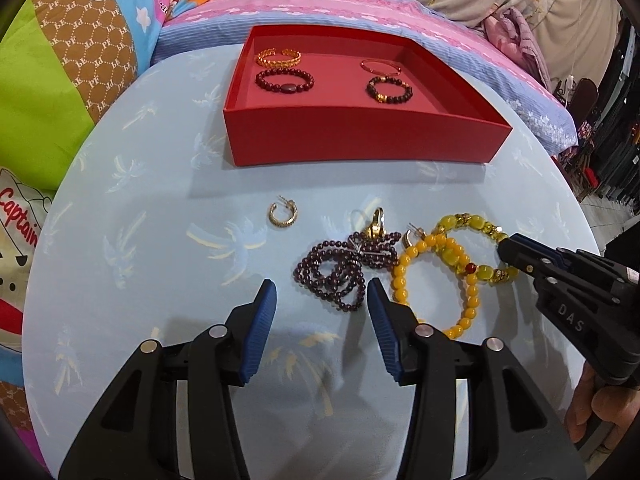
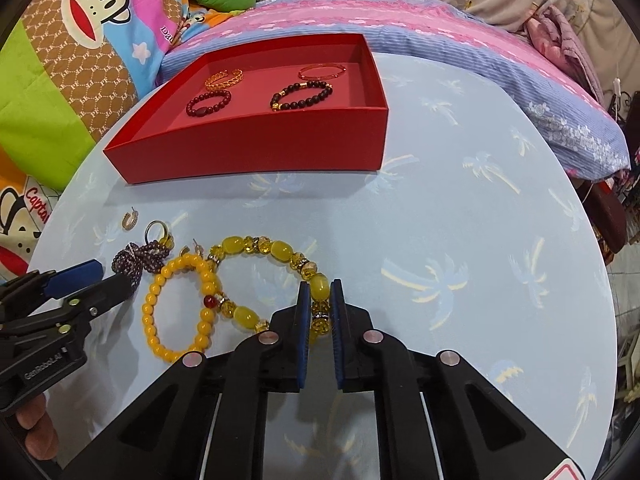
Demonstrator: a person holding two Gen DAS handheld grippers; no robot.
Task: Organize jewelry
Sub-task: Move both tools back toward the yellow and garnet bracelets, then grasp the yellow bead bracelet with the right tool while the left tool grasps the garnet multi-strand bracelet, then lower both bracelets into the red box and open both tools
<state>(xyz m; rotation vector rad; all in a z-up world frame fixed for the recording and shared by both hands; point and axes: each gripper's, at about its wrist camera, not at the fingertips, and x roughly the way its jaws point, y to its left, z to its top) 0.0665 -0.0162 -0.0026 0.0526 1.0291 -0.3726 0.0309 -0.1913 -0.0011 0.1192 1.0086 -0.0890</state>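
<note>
A red tray (image 1: 360,140) (image 2: 256,148) at the back of the table holds several bracelets. In front lie a purple bead strand (image 1: 340,272) (image 2: 138,260), a yellow bead bracelet (image 1: 436,280) (image 2: 180,304), a yellow-green crystal bracelet (image 1: 476,228) (image 2: 276,252), a gold hoop earring (image 1: 282,213) (image 2: 130,220) and a gold ring (image 1: 376,222) (image 2: 154,230). My left gripper (image 1: 322,300) (image 2: 96,276) is open just in front of the purple strand. My right gripper (image 2: 320,308) (image 1: 505,249) is shut on the crystal bracelet's near side, low on the table.
The round table (image 2: 440,220) has a light blue palm-print cover. Colourful cushions (image 1: 60,80) crowd its left edge and a pink and blue bed (image 2: 480,52) lies behind the tray.
</note>
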